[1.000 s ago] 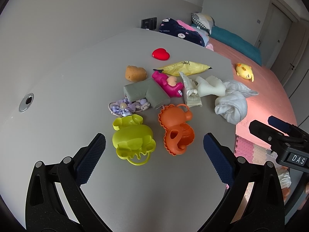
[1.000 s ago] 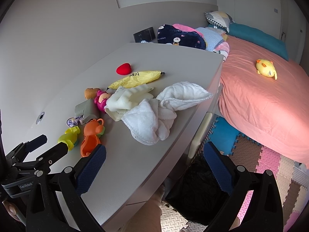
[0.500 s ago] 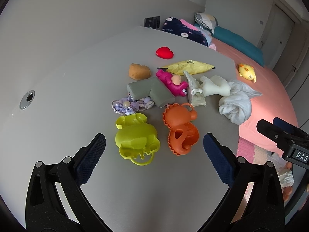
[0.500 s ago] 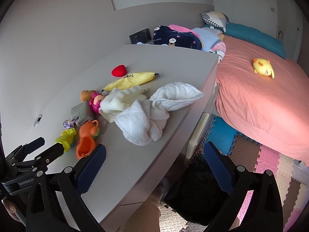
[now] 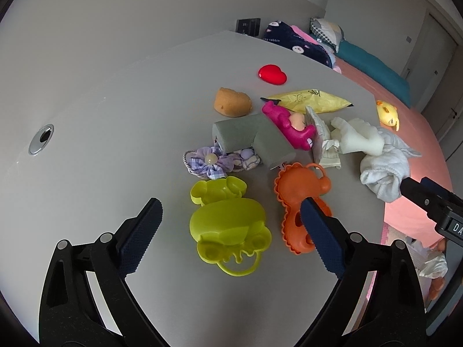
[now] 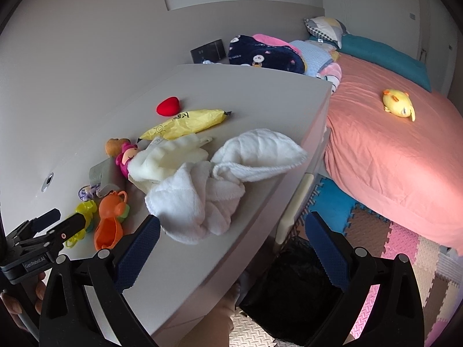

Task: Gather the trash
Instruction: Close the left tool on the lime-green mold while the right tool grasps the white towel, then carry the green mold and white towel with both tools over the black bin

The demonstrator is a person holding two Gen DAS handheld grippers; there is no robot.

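You held the left tongs (image 5: 231,222) over the yellow-green mould (image 5: 228,228), jaws closing but clear of it, evidently to lift it first. Your right tongs (image 6: 231,240) stood wide and empty above the white towel (image 6: 220,185) at the table (image 6: 185,274) edge, the black bin (image 6: 292,286) directly below for dropping.

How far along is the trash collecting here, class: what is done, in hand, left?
Done: nothing visibly. The black bin below the table shows no collected item.
In hand: nothing; the left tool is closing around the green toy, not gripping. The right tool is open.
Left: yellow wrapper, towel, everything else.
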